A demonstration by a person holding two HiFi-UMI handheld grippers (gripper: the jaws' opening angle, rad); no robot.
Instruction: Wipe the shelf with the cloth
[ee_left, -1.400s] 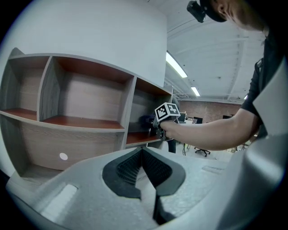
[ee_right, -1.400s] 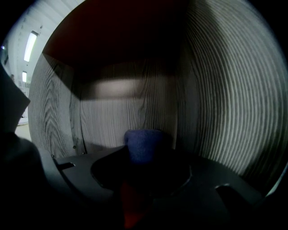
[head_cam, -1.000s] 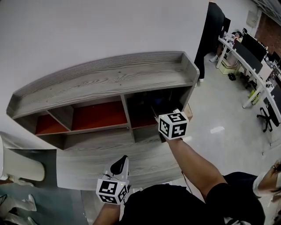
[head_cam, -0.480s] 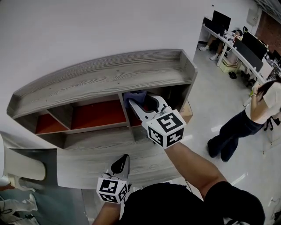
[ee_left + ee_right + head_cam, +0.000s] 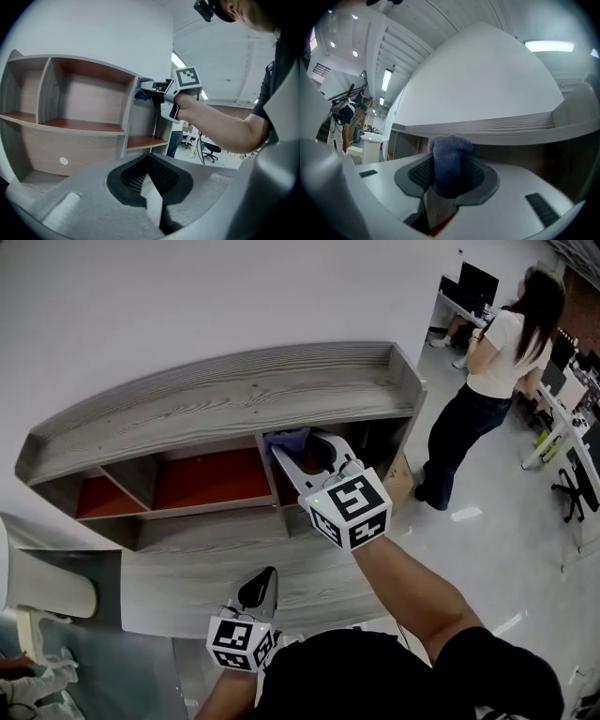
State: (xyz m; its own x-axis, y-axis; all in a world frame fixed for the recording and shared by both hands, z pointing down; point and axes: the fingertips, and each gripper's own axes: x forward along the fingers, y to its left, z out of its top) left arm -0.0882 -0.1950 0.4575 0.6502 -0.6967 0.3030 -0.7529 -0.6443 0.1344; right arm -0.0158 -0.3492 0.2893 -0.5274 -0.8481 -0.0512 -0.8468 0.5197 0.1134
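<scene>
Two grippers show in the head view, and only the right gripper [image 5: 298, 447] is up at the shelf [image 5: 225, 409]. Its jaws are clamped on a blue cloth [image 5: 287, 439], a bunched fold of which stands up between the pads in the right gripper view. The cloth sits at the mouth of the shelf's right compartment, just under the top board and beside the upright divider [image 5: 265, 468]. Whether it touches the wood cannot be told, because the jaws and the marker cube [image 5: 350, 510] cover the spot. That compartment is dark, and most of its floor is hidden behind the gripper and the forearm [image 5: 412, 592]. The left gripper [image 5: 260, 585] hangs low in front of the lower board, well apart from the cloth. Its pads meet at the tips with nothing between them, and its lower part is cut off by the person's dark shirt. The two left compartments show red-brown floors, and the leftmost is partly cut off by the side panel. Someone in a white top [image 5: 492, 371] stands on the floor to the right, seen from behind, near desks with monitors [image 5: 473, 282].
</scene>
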